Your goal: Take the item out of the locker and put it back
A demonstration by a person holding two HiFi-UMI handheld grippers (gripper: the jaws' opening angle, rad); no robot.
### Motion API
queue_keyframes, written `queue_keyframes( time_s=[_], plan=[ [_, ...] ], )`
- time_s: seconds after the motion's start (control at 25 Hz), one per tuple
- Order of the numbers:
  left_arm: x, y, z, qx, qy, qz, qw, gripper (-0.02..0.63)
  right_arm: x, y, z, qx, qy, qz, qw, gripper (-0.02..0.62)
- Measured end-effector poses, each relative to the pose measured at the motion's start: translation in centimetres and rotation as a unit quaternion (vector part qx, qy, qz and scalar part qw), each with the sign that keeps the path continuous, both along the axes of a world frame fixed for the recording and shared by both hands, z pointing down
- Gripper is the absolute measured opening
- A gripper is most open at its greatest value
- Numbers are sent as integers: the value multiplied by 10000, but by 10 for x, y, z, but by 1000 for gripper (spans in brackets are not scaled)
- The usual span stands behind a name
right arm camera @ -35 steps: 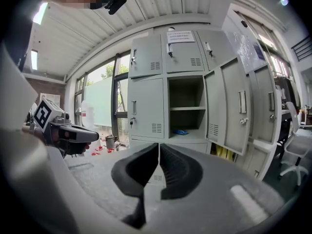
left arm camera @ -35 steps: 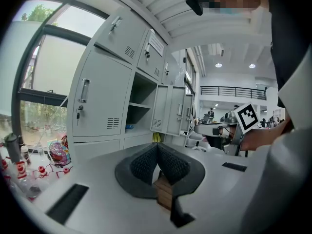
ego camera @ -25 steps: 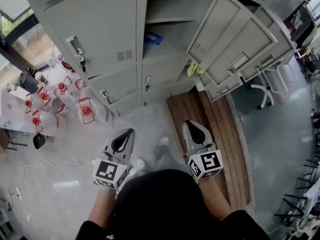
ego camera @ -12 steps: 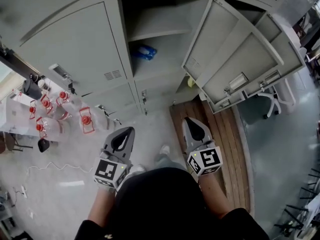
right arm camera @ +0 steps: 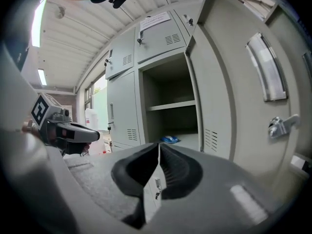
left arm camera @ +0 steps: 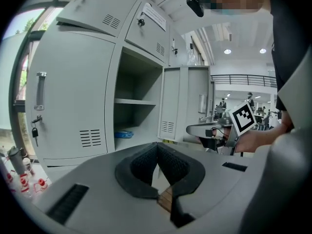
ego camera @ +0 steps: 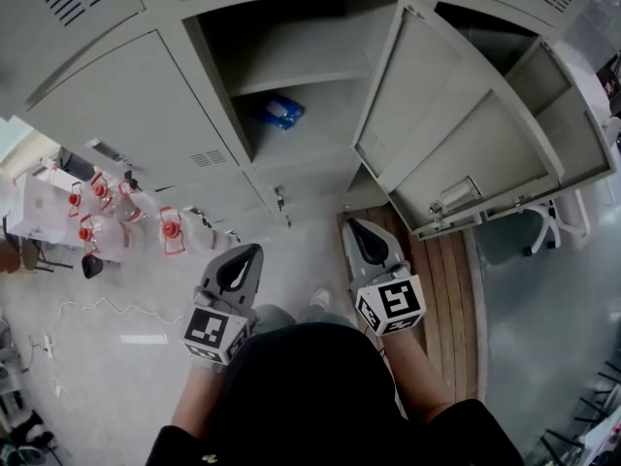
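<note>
A small blue item (ego camera: 279, 112) lies on the floor of the open locker compartment (ego camera: 291, 139), under its shelf. It also shows as a blue packet (left arm camera: 123, 134) in the left gripper view and as the same blue item (right arm camera: 170, 139) in the right gripper view. My left gripper (ego camera: 250, 253) and right gripper (ego camera: 357, 227) are held side by side at waist height, well short of the locker. Both point toward it, their jaws closed tip to tip with nothing between them. The compartment's door (ego camera: 388, 95) stands swung open to the right.
Water jugs with red caps (ego camera: 126, 223) stand on the floor at the left by the closed lockers. A wooden board (ego camera: 441, 280) lies on the floor at the right, under more open locker doors (ego camera: 485, 153). A white cable (ego camera: 97, 309) trails over the floor.
The view has closed in on the lockers, and the open compartment with the blue item now sits higher and nearer the middle. The right gripper has edged forward. Both stay shut.
</note>
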State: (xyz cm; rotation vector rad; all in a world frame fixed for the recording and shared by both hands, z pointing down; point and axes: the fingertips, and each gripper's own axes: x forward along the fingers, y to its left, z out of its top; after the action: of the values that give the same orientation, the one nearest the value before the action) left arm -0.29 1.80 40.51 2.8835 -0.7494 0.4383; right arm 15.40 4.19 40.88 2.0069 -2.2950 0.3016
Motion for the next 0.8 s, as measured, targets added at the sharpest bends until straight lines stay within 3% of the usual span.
queue_keyframes(
  time_s=[0.28, 0.8],
  plan=[
    [0, -13, 2, -44, -92, -311, 9995, 9, -3, -35, 5, -75, 4, -374, 9993, 6],
    [-15, -62, 10, -93, -110, -439, 9989, 9, -10, -113, 19, -327, 245, -492, 9980, 24]
  ],
)
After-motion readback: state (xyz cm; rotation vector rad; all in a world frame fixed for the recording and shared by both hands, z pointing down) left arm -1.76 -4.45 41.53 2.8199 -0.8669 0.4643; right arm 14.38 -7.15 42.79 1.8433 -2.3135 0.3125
